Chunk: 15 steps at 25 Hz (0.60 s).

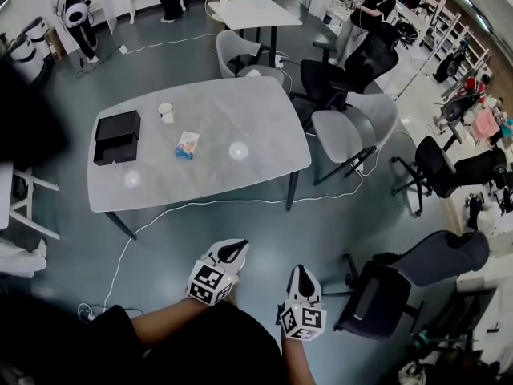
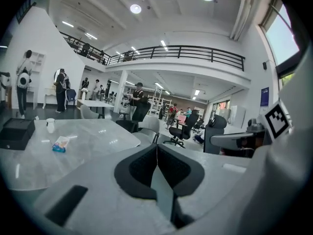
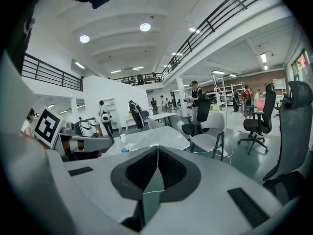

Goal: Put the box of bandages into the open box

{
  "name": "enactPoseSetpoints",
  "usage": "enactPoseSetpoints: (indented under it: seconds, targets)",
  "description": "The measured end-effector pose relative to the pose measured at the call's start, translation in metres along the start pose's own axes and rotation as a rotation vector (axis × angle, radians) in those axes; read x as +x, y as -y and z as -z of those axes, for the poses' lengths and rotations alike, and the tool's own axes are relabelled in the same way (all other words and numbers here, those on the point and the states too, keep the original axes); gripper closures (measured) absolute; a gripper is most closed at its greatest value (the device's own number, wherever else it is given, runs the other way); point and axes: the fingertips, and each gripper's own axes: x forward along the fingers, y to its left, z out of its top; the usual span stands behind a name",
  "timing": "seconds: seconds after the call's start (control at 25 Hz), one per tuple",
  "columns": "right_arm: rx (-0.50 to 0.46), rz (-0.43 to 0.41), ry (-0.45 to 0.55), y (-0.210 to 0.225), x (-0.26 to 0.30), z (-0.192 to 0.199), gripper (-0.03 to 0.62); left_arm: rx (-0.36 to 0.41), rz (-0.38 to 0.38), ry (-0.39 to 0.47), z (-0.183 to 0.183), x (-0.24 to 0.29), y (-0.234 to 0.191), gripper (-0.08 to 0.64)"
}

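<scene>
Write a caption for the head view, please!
Left gripper and right gripper hang shut over the floor, short of the grey table with the bandage box, open black box and white cup.

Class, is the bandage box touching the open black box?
Apart. The head view shows bare tabletop between the bandage box and the open black box.

White left hand-held gripper (image 1: 233,250), right hand-held gripper (image 1: 303,274), black pads (image 2: 142,168), marker cubes (image 1: 210,283).

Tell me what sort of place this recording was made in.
Probably a large open-plan office or lab hall. A grey stone-look table stands among black swivel office chairs, and a mezzanine with a black metal railing runs above the room.
</scene>
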Motion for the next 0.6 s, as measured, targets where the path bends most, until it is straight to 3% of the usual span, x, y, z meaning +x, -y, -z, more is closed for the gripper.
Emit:
enactPoseSetpoints:
  seconds: [0.24, 0.4, 0.6]
  targets:
    - [-0.036, -0.021, -0.004, 0.001, 0.067, -0.044, 0.578, 0.007, 0.041, -0.013, -0.032, 0.049, -0.036, 0.541]
    - [-0.076, -0.063, -0.034, -0.005, 0.106, -0.063, 0.578, 0.011, 0.109, -0.060, -0.034, 0.083, -0.050, 0.541]
    - [-0.101, -0.064, -0.057, 0.001, 0.153, -0.077, 0.579, 0.017, 0.122, -0.056, -0.045, 0.116, -0.073, 0.541]
